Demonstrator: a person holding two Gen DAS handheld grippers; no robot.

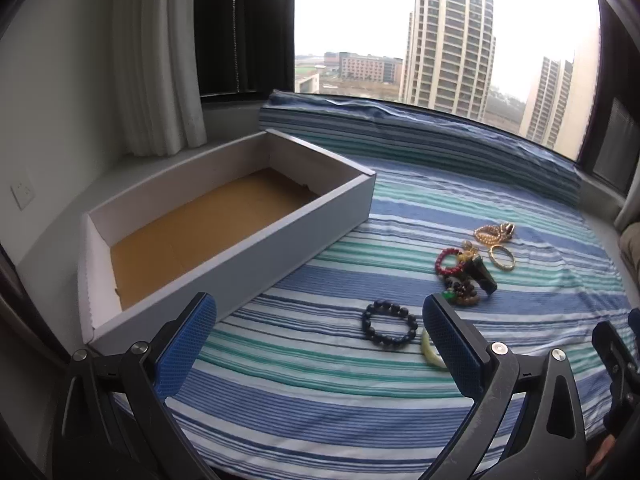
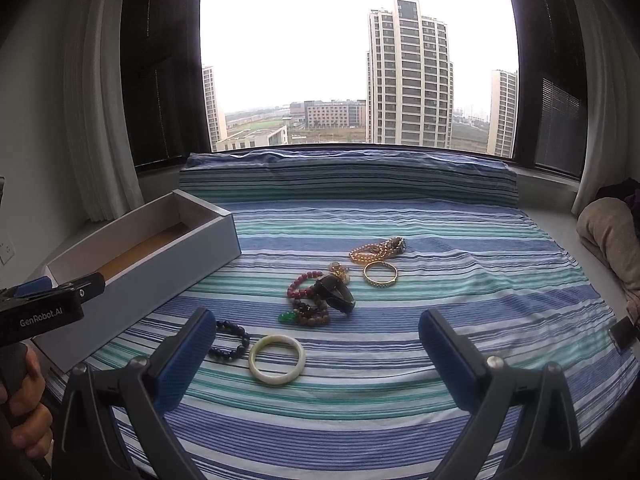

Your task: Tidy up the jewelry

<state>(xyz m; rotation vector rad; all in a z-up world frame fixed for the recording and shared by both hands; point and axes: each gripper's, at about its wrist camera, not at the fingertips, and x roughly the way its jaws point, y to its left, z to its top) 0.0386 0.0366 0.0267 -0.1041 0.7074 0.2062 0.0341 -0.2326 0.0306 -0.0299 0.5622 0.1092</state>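
From the left wrist, the left tongs (image 1: 320, 318) are spread wide and empty, near the empty box (image 1: 224, 216) that probably waits for jewelry. From the right wrist, the right tongs (image 2: 316, 330) are spread too, above the pale bangle (image 2: 277, 359) on the striped bed (image 2: 460, 280), likely the first pick.

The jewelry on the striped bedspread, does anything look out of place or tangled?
Yes. Several bead bracelets lie heaped together with a dark bangle mid-bed, overlapping rather than laid apart. Every piece is on the bedspread; the cardboard box looks empty.
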